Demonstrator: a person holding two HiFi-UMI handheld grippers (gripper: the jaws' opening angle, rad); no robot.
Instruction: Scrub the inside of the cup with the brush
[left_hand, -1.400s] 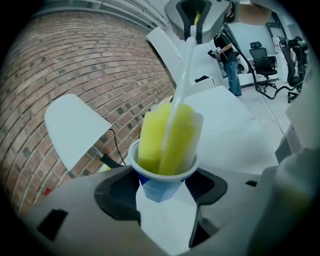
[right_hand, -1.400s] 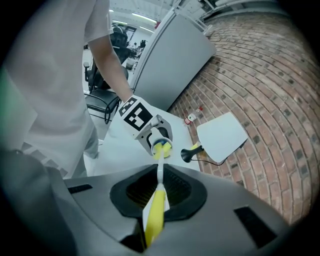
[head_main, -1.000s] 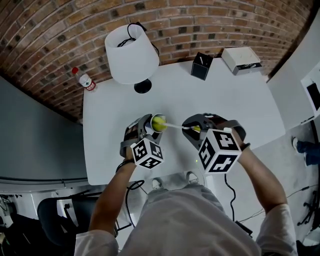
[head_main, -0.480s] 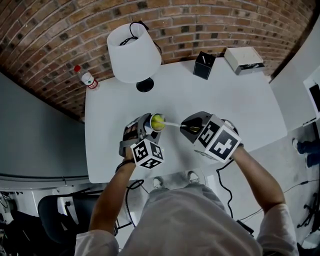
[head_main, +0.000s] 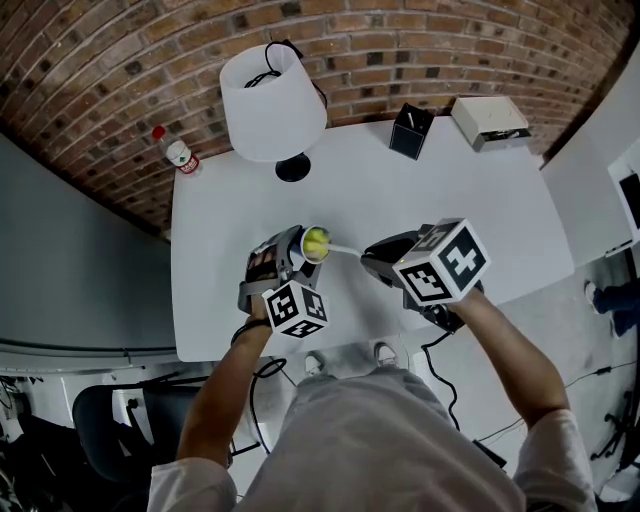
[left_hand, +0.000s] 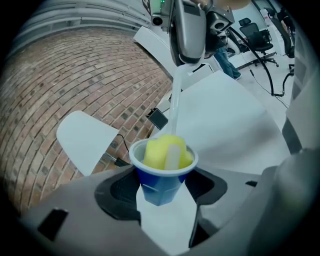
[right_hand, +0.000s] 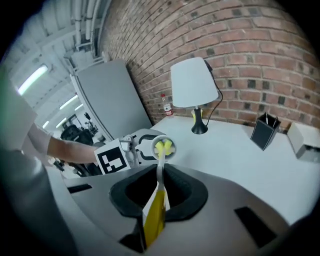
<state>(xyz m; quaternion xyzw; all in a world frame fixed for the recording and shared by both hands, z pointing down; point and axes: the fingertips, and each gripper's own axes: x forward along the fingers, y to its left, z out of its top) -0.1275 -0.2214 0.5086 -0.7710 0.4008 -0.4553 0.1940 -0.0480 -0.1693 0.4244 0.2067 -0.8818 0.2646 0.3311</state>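
Over the near side of the table (head_main: 450, 180), our left gripper (head_main: 300, 254) stays clamped wide on the blue cup (left_hand: 161, 180), with the yellow sponge head of the brush (left_hand: 165, 150) buried inside. At the cup's three o'clock, our right gripper (head_main: 380, 258), shut on the brush handle, has rolled over, its marker cube turning. We judge that twist to be a scrubbing stroke under way.

Right hand-held gripper (right_hand: 159, 192) clamped on the brush (right_hand: 156, 214) handle. Stem runs straight ahead — yellow head sits inside the cup (right_hand: 151, 142), gripped by the left hand-held gripper (right_hand: 142, 148). Lamp (right_hand: 194, 83) farther ahead, upright on the surface (right_hand: 240, 165).
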